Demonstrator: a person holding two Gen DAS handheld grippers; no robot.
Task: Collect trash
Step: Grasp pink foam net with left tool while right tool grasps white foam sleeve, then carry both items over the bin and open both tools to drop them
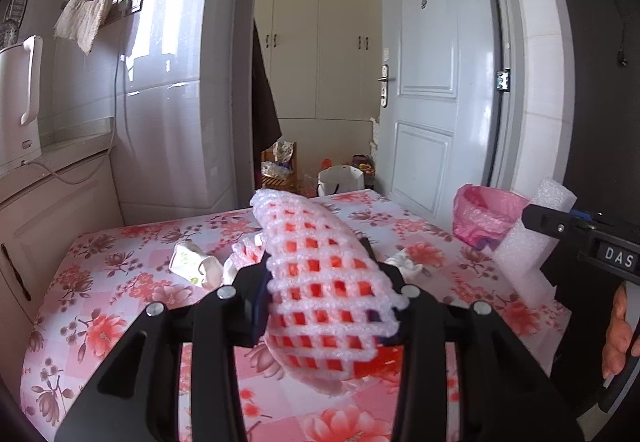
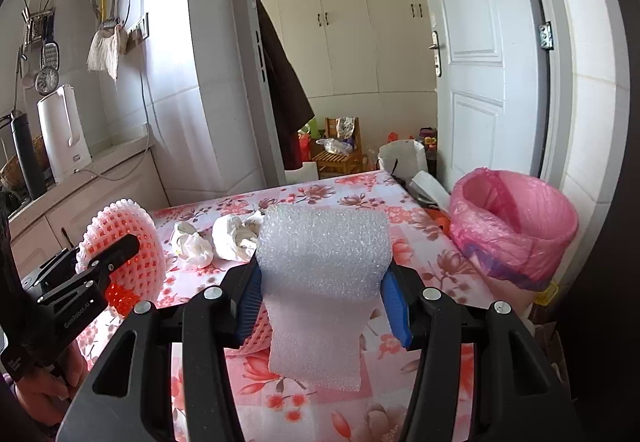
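My left gripper [image 1: 324, 282] is shut on a white and red foam fruit net [image 1: 320, 274], held above the floral table [image 1: 100, 306]. It also shows in the right wrist view [image 2: 124, 250]. My right gripper [image 2: 322, 290] is shut on a white foam sheet [image 2: 320, 274], also seen in the left wrist view [image 1: 528, 242]. A bin with a pink bag [image 2: 516, 230] stands at the table's right edge, to the right of both grippers; it shows in the left wrist view [image 1: 484, 213]. Crumpled white paper [image 2: 224, 238] lies mid-table, also in the left wrist view [image 1: 192, 266].
A counter with a white kettle [image 2: 64, 133] runs along the left. A white door [image 2: 484, 53] stands behind the bin. Beyond the table's far edge are a wooden chair [image 2: 340, 149] and a white bag [image 2: 400, 157] on the floor.
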